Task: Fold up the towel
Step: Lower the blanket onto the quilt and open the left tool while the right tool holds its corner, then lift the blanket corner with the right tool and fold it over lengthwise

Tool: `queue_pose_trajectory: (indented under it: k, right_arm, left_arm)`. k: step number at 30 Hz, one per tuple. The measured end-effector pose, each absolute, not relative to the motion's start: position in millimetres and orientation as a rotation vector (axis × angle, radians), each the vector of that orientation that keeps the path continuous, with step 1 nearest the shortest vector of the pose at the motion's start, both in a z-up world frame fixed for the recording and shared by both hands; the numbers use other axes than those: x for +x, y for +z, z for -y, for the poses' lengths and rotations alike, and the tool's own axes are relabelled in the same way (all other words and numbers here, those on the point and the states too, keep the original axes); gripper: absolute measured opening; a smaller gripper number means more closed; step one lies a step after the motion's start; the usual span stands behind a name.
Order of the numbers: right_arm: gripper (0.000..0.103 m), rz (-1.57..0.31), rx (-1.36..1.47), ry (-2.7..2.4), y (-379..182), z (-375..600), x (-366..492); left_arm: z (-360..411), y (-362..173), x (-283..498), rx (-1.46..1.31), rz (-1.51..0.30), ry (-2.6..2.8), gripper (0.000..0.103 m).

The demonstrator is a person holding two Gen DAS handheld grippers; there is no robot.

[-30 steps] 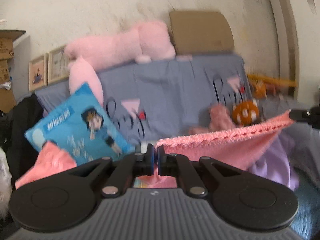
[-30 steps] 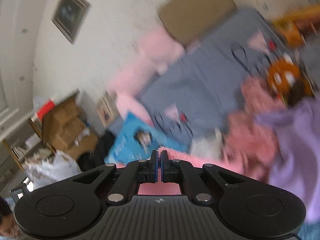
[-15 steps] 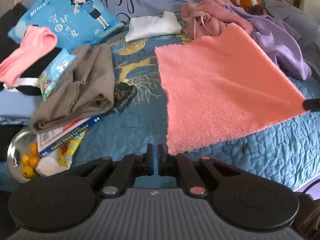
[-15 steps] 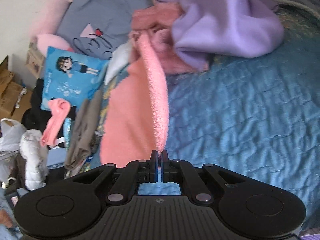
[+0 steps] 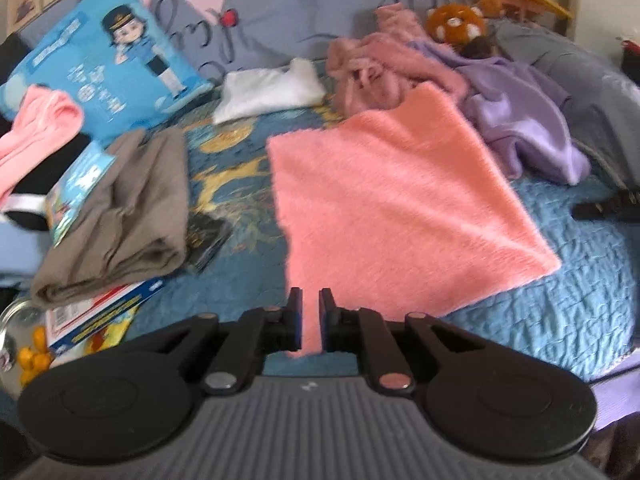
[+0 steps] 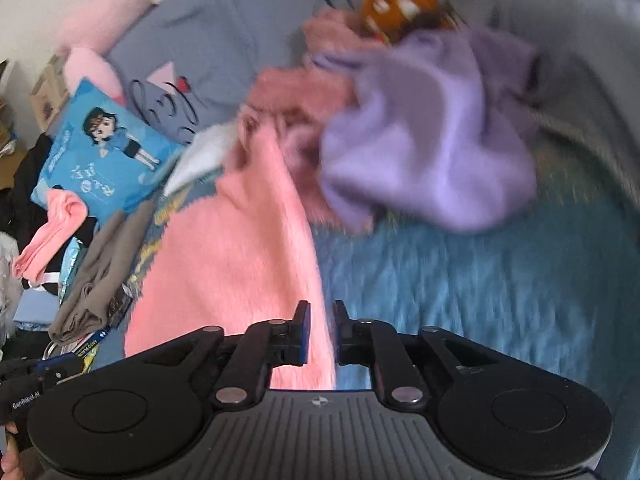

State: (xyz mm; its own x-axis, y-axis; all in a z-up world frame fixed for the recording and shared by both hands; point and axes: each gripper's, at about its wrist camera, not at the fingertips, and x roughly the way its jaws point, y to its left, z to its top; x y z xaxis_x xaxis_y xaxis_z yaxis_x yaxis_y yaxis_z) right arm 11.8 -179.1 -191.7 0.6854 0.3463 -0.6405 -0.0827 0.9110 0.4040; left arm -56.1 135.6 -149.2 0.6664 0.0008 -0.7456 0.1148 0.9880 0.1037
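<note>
The salmon-pink towel (image 5: pixel 400 208) lies spread out flat on the blue quilted bed (image 5: pixel 560 312). My left gripper (image 5: pixel 311 320) sits at its near left corner, jaws slightly parted, with the corner of the cloth loose in the gap. In the right wrist view the towel (image 6: pixel 232 264) runs away from my right gripper (image 6: pixel 321 332), which is open a little over the near right corner. The right gripper's tip (image 5: pixel 608 204) shows at the right edge of the left wrist view, just beyond the towel's right corner.
A purple garment (image 5: pixel 520 120) and a dusty-pink one (image 5: pixel 372 60) are piled behind the towel. Left of it lie a folded brown cloth (image 5: pixel 120 208), a white cloth (image 5: pixel 268 88), a blue cartoon cushion (image 5: pixel 100 48), a box (image 5: pixel 104 308) and a bowl of oranges (image 5: pixel 28 356).
A second ago the towel was held up stretched between both shut grippers. It came down flat onto the bed, and both sets of jaws have now parted slightly.
</note>
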Motion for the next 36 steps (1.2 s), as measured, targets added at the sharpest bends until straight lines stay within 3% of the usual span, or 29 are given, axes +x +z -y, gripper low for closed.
queue_pose_trajectory:
  k: [2,5,9,21,25,27,29,32,36]
  right_arm:
    - [0.015,-0.754,0.325,0.266,-181.3,176.8,30.4]
    - [0.024,-0.717,0.291,0.337,-162.8,172.8,63.4]
    - [0.030,-0.670,0.258,0.446,-132.8,173.3,88.0]
    - [0.037,-0.610,0.183,0.491,-89.1,214.3,46.8]
    - [0.037,-0.605,0.222,0.466,-88.3,232.5,38.9]
    - [0.038,-0.604,0.236,0.453,-89.5,240.1,36.3]
    - [0.038,-0.608,0.248,0.447,-93.2,243.4,37.4]
    - [0.038,-0.610,0.267,0.447,-99.0,244.5,41.1]
    - [0.038,-0.615,0.277,0.462,-108.5,238.0,49.8]
  left_arm:
    - [-124.4,-149.3,-50.4,0.146,-0.837,-0.093,0.017]
    - [-97.9,-151.7,-42.3,0.178,-0.826,-0.163,0.029]
    - [-49.6,-162.5,-35.4,0.315,-0.790,-0.298,0.056]
    - [62.7,-201.3,-33.3,0.551,-0.702,-0.728,0.056]
    - [83.0,-215.0,-39.3,0.618,-0.705,-0.738,0.045]
    - [90.8,-222.1,-35.6,0.622,-0.732,-0.737,0.028]
    - [98.6,-230.1,-33.4,0.651,-0.739,-0.719,0.019]
    - [107.1,-240.7,-30.1,0.692,-0.735,-0.683,0.017]
    - [107.5,-246.4,-27.3,0.677,-0.727,-0.656,0.005]
